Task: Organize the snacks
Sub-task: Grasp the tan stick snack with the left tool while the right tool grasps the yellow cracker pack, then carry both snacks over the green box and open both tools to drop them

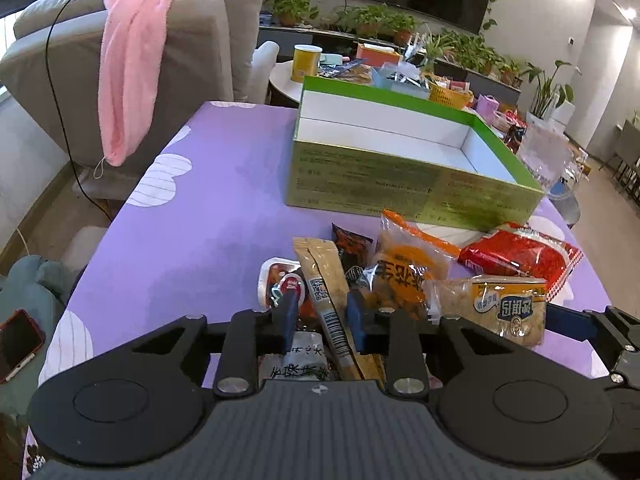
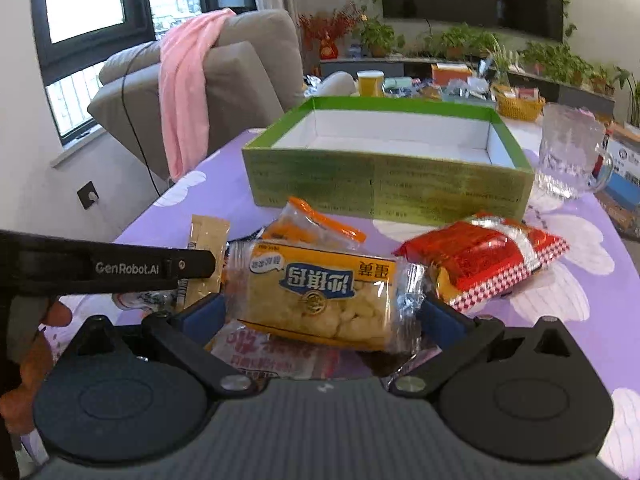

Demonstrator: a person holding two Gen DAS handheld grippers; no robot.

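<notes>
The right tool (image 2: 322, 314) clamps a yellow puffed-rice cake packet (image 2: 320, 292) by its crinkly ends, likely light, crushable and slippery, above the desk (image 2: 560, 280) and short of the empty green box (image 2: 384, 184).

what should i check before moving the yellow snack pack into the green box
1. Right tool gripping the yellow snack pack: ok, its pads press both wrapper ends.
2. Green box open and with room: ok, no lid, white inside bare.
3. Path to the box: not ok, the orange packet and red packet lie between.
4. Glass mug clear of the route: ok, it stands to the right of the box.
5. Left tool out of the way: cannot tell; it sits close alongside, jaws around a tan stick sachet.
6. Sachet gripped: cannot tell.
</notes>
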